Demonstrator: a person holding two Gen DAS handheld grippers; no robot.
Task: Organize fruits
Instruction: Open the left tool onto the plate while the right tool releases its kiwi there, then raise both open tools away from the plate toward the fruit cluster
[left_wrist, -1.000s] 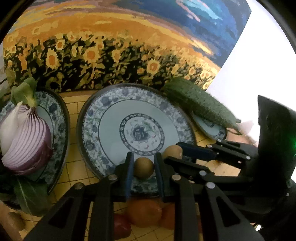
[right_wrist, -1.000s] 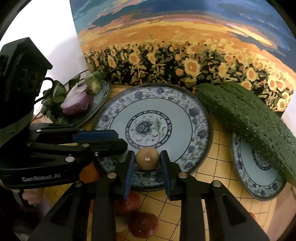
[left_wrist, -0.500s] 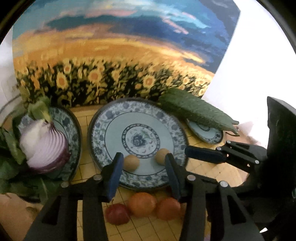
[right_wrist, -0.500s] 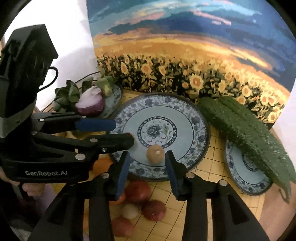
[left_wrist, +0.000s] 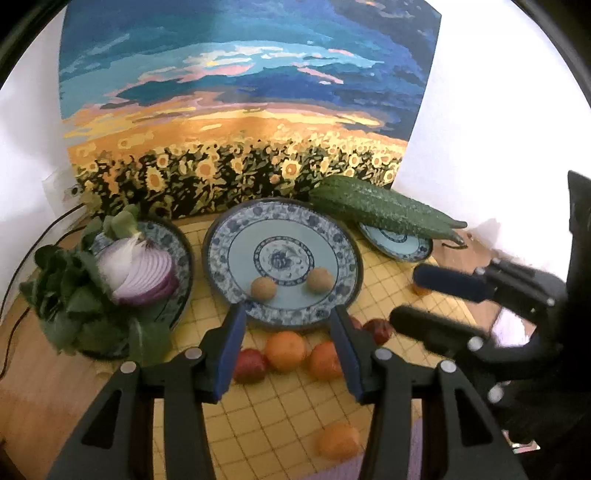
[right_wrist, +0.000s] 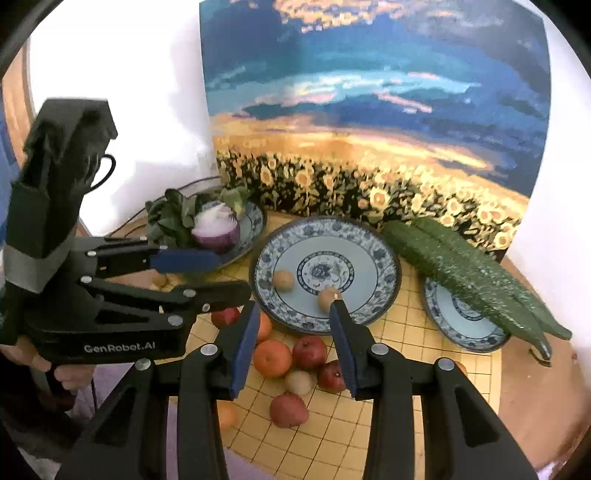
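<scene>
Two small brown round fruits lie apart on the large blue-patterned plate. In the right wrist view the same fruits rest on the near half of that plate. My left gripper hovers above the plate's near rim, open and holding nothing. My right gripper is also open and empty, just short of the plate. Each shows in the other's view: right gripper, left gripper. Oranges and red fruits lie loose on the yellow mat in front of the plate.
A halved red onion with leafy greens fills the plate at the left. Two cucumbers lie across a small plate at the right. A sunflower painting stands behind. A lone orange sits nearer on the mat.
Both grippers opened, let go of the small brown fruits on the large plate, then drew back and upward. The fruits stay on the plate.
</scene>
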